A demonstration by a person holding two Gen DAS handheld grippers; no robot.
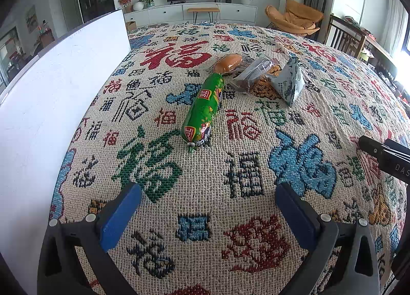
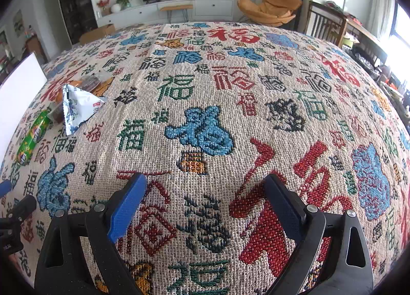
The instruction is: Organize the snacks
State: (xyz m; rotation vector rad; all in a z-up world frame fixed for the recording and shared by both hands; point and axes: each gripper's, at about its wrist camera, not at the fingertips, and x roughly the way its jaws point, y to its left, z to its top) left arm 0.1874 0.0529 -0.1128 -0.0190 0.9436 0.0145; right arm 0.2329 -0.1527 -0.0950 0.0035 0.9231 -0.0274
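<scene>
A green sausage pack (image 1: 204,107) lies on the patterned tablecloth (image 1: 243,167), ahead of my left gripper (image 1: 207,192), which is open and empty. Behind it lie a wrapped orange bun (image 1: 228,62), a clear pack of dark snacks (image 1: 252,74) and a grey-blue triangular pouch (image 1: 290,81). In the right wrist view the pouch (image 2: 77,105), the sausage (image 2: 33,136) and the dark snacks (image 2: 89,82) sit at the far left. My right gripper (image 2: 205,190) is open and empty over bare cloth, well right of the snacks.
A white box (image 1: 51,105) stands along the left edge of the table; it also shows in the right wrist view (image 2: 18,100). The right gripper's black body (image 1: 384,156) shows at the right of the left wrist view. Chairs (image 2: 325,26) stand beyond the table's far right.
</scene>
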